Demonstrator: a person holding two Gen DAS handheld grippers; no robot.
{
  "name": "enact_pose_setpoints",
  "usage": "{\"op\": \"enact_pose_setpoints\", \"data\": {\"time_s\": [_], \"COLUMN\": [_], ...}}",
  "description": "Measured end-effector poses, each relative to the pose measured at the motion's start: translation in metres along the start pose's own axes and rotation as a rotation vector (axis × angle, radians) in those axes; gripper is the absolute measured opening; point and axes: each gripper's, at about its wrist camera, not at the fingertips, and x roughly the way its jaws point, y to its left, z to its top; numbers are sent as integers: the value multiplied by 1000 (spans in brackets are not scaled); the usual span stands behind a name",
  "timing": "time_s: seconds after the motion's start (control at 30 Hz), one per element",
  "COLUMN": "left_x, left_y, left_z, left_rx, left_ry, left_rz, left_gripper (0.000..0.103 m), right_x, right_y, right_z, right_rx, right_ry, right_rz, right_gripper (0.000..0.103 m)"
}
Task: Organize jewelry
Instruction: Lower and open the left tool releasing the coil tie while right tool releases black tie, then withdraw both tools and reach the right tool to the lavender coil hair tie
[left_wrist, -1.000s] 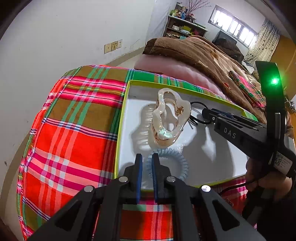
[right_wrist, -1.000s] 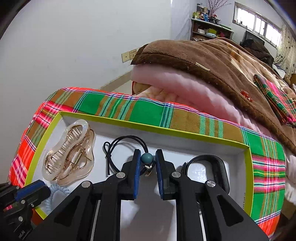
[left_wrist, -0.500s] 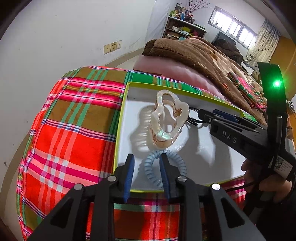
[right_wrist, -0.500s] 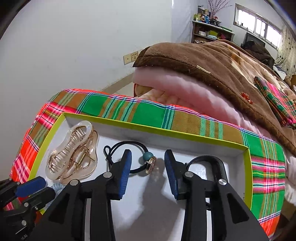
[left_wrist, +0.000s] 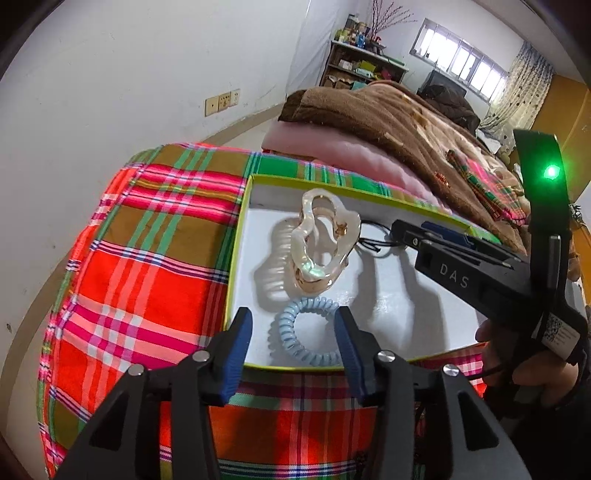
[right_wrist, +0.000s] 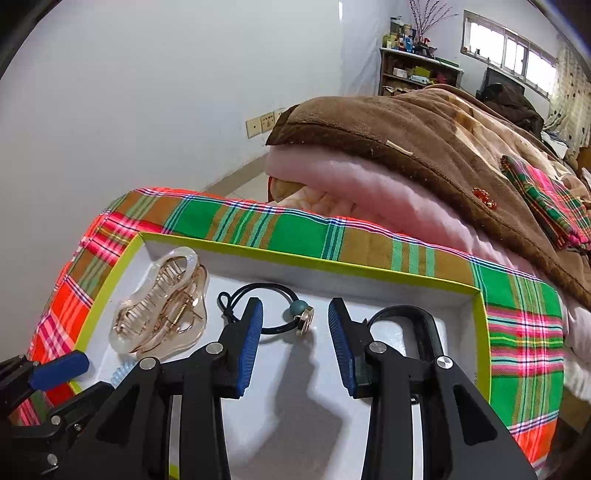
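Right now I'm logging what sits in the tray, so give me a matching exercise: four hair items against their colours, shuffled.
Items:
1. claw clip
2. spiral hair tie
3. elastic hair tie with a bead
4. curved clip at the right end of the tray

Colours:
A. pale blue
B. solid black
C. clear amber
D. black cord, teal bead

Pairs: 1-C, 2-A, 3-D, 4-B

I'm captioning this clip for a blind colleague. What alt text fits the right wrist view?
The right gripper hangs open over a white tray with a lime rim, a black hair tie with a teal bead lying loose between its blue pads. A clear amber claw clip lies to the left, a black band to the right, on plaid cloth.
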Motion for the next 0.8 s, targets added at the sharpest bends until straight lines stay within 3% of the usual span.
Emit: {"op": "enact_pose_setpoints", "data": {"time_s": [0.33, 0.8], "left_x": [-30, -69], "left_y": [-6, 1], "left_z": [-13, -49], "left_rx": [27, 27], "left_ry": [-43, -81], "left_rz": [-23, -76], "left_gripper": [49, 49], "right_x": [-49, -111], "right_y": [2, 0], "right_z": [-18, -83], "right_rx": [3, 24], "right_ry": [-76, -115], "right_rz": [12, 45], "right_gripper": [38, 38]}}
